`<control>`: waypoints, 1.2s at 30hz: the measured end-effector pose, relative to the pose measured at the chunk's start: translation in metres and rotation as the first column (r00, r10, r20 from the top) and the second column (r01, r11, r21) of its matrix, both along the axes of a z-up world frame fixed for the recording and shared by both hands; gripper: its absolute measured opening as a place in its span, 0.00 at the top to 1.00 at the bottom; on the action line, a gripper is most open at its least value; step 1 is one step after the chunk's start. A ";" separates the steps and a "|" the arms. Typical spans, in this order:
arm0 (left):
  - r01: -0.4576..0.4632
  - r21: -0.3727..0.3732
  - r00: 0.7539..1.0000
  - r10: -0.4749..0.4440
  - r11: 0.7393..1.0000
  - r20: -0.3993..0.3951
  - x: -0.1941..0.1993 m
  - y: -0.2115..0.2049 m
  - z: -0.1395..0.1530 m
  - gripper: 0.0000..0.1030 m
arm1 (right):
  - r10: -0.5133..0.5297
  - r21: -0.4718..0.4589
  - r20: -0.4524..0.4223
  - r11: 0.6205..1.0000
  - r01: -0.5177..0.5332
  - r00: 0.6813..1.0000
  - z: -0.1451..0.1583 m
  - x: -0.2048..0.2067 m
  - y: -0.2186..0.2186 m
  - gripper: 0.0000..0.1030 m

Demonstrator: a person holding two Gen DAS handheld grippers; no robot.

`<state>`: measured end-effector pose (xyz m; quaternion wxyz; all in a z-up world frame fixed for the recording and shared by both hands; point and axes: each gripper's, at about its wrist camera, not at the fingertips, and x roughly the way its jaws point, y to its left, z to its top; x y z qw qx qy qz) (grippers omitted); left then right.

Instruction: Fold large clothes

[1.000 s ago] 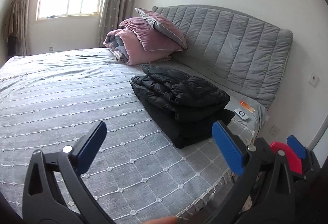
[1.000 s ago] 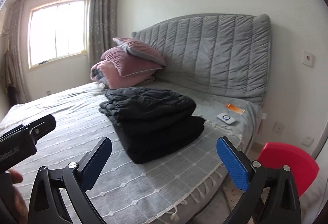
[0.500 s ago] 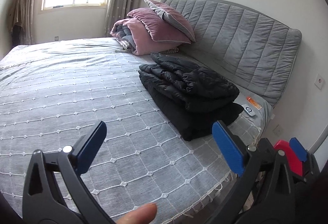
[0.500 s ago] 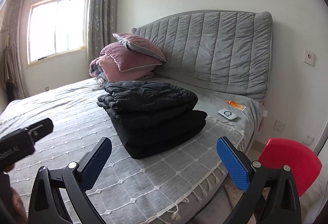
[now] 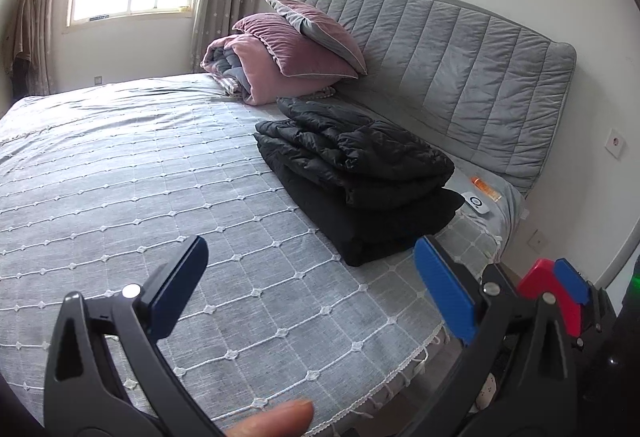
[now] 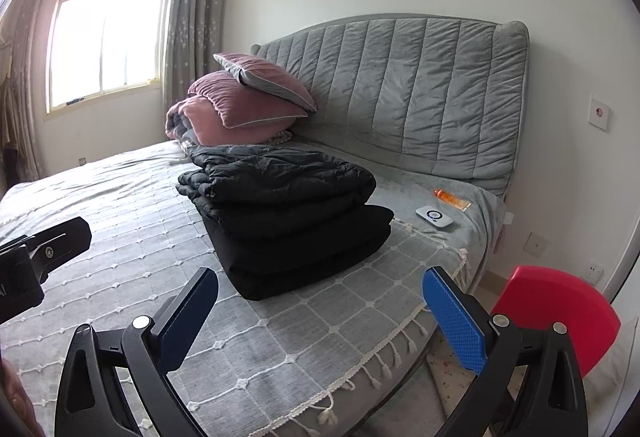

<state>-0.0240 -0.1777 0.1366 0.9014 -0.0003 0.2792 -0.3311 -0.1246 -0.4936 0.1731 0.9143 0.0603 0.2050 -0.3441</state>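
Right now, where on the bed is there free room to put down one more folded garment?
The bedspread lies bare from the black folded stack toward the window side. The head end is crowded: pink pillows, then an orange tube and a white device beside the stack.

No text, brand, number or sign can be read in either view. The small white device (image 6: 434, 216) near the bed's (image 6: 280, 337) headboard-end corner bears a dark round mark that stays too small to make out, and the orange tube (image 6: 452, 199) just beside it shows no legible label.
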 end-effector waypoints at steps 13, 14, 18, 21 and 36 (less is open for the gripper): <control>0.014 0.009 1.000 -0.014 1.000 -0.010 -0.003 -0.006 -0.003 0.00 | 0.001 -0.008 -0.024 1.000 -0.002 1.000 -0.002 0.003 -0.004 0.00; 0.016 0.009 1.000 -0.016 1.000 -0.010 -0.003 -0.007 -0.003 0.00 | 0.001 -0.008 -0.026 1.000 -0.002 1.000 -0.003 0.003 -0.005 0.00; 0.024 0.006 1.000 -0.024 1.000 -0.010 -0.005 -0.007 -0.003 0.00 | 0.001 -0.006 -0.034 1.000 -0.001 0.999 -0.004 0.004 -0.008 0.00; 0.023 0.004 1.000 -0.023 1.000 -0.015 -0.004 -0.007 -0.003 0.00 | -0.001 -0.006 -0.036 1.000 0.001 0.999 -0.004 0.005 -0.009 0.00; 0.027 0.042 1.000 -0.027 0.999 -0.014 -0.007 -0.015 -0.006 0.00 | 0.003 -0.007 -0.052 1.000 -0.003 0.999 -0.006 0.009 -0.011 0.00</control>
